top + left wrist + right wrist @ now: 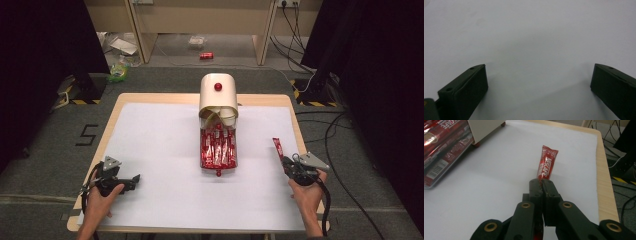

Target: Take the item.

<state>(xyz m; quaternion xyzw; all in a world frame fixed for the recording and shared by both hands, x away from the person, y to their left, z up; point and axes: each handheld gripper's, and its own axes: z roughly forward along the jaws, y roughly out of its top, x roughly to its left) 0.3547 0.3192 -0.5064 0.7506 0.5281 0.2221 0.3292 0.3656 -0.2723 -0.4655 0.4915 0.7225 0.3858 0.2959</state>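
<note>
A red coffee stick sachet (547, 165) juts forward from my right gripper (542, 182), whose jaws are shut on its near end. In the high view the same sachet (277, 148) rises from the right gripper (288, 163) at the table's right front. A clear open drawer (218, 148) packed with several red sachets sticks out of a cream dispenser box (218, 95) at the table's middle. The drawer (441, 150) lies to the left in the right gripper view. My left gripper (134, 178) rests at the left front, jaws wide apart (537, 82) over bare white sheet, nothing between them.
A white sheet (160, 145) covers the wooden table, whose right edge (605, 182) runs close beside the held sachet. Cables (330, 135) trail on the floor to the right. A red can (206, 55) and litter lie on the floor beyond the table.
</note>
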